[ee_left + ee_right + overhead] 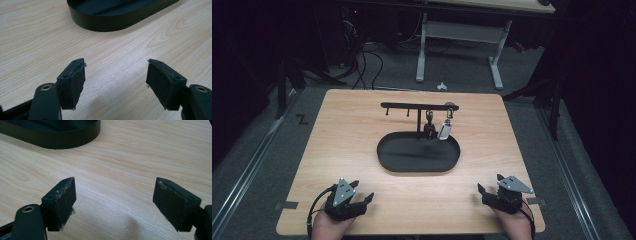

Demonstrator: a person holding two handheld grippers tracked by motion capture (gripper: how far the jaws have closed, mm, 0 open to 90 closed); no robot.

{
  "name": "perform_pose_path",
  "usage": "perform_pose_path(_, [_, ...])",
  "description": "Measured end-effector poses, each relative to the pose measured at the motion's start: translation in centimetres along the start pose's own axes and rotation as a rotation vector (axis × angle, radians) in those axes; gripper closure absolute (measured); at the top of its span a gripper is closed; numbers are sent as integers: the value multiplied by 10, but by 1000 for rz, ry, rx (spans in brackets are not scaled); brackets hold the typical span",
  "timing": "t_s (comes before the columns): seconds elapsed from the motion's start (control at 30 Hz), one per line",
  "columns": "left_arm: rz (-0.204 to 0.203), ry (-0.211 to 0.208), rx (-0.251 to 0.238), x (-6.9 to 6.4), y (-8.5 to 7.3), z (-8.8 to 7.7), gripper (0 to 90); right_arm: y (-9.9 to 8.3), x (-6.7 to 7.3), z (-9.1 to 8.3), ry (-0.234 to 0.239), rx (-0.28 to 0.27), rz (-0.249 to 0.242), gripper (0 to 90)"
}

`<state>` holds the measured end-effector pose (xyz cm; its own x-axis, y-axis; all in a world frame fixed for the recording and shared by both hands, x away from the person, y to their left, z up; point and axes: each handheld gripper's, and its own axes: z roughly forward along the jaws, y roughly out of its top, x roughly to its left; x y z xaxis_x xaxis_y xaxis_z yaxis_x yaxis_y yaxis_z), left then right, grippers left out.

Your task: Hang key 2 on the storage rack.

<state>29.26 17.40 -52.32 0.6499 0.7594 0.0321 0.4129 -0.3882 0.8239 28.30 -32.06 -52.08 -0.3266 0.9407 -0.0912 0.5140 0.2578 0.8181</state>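
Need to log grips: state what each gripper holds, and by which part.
Nothing is held. The left gripper and the right gripper stand open over the bare table.

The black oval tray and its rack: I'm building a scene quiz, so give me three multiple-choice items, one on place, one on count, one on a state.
1. Where is the black oval tray?
A. centre of the light wooden table
B. on the floor
C. at the table's left edge

2. How many items hang from the black T-shaped hook rack?
A. none
B. two
C. five

3. How is the left hand-held gripper?
A. shut on a key
B. open, nothing between
C. shut, nothing between

Answers: 1 A, table surrounds it; 2 B, a dark item and a silvery one hang there; 3 B, bare wood between the pads.
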Motion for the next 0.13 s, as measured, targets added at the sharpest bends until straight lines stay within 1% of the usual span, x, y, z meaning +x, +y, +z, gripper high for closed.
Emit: perform_pose_path(0.13, [5, -3, -14, 1, 2, -2, 317, 0, 1, -2, -15, 2, 3, 186])
